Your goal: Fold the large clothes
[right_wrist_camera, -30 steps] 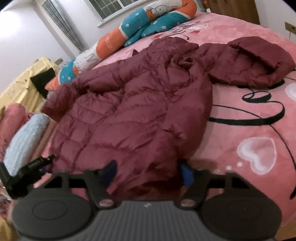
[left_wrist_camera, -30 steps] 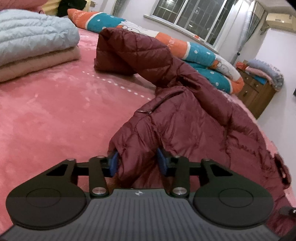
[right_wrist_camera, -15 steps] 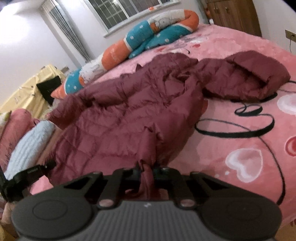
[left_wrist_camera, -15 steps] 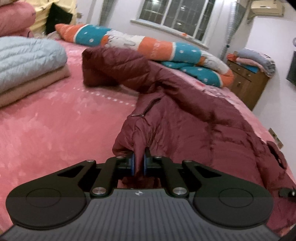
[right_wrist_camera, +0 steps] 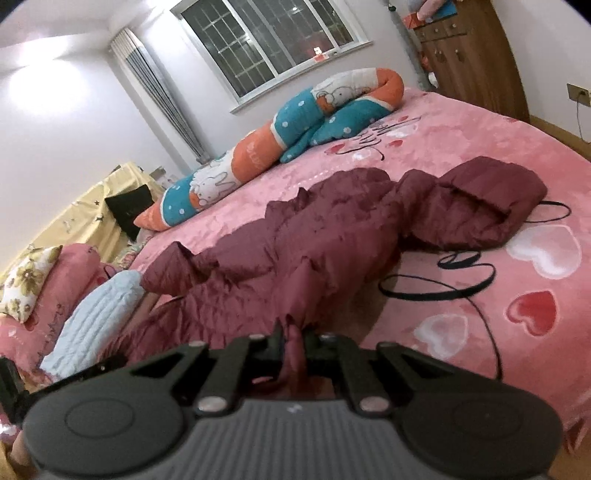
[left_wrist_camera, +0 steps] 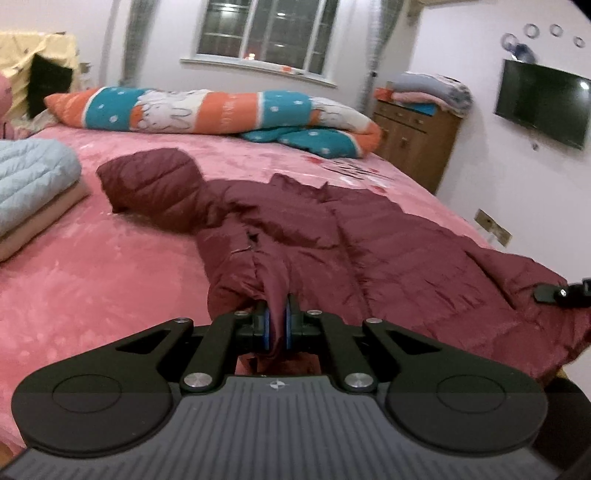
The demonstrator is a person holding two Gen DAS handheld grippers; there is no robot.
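We observed a maroon quilted down jacket (left_wrist_camera: 388, 243) lying spread on a bed covered by a pink plush blanket (left_wrist_camera: 92, 280). The left claw (left_wrist_camera: 276, 325) was pressed together on a fold of the jacket's near edge, the fabric pinched between its blue pads (left_wrist_camera: 264, 326) and drawn up into a ridge directly ahead of the claw. The right claw (right_wrist_camera: 293, 347) was likewise pinching a bunched fold of the same jacket (right_wrist_camera: 295, 251); its jaws stood nearly together with maroon fabric between them.

In the left wrist view, the jacket extended away from the claw and to the right. Its long axis ran diagonally, from the hood (left_wrist_camera: 155, 184) at upper left to the far edge at right, where part of the right claw showed just over the fabric. The hood pointed toward a stack of folded bedding (left_wrist_camera: 33, 184) at the left of the bed.

In the right wrist view, the hood (right_wrist_camera: 491, 206) lay at the right, on the blanket's heart pattern, while the body ran leftward toward the folded bedding (right_wrist_camera: 92, 321).

A rolled orange and teal quilt (left_wrist_camera: 221, 110) lay along the far side of the bed, well apart from the jacket, below a window (left_wrist_camera: 266, 33).
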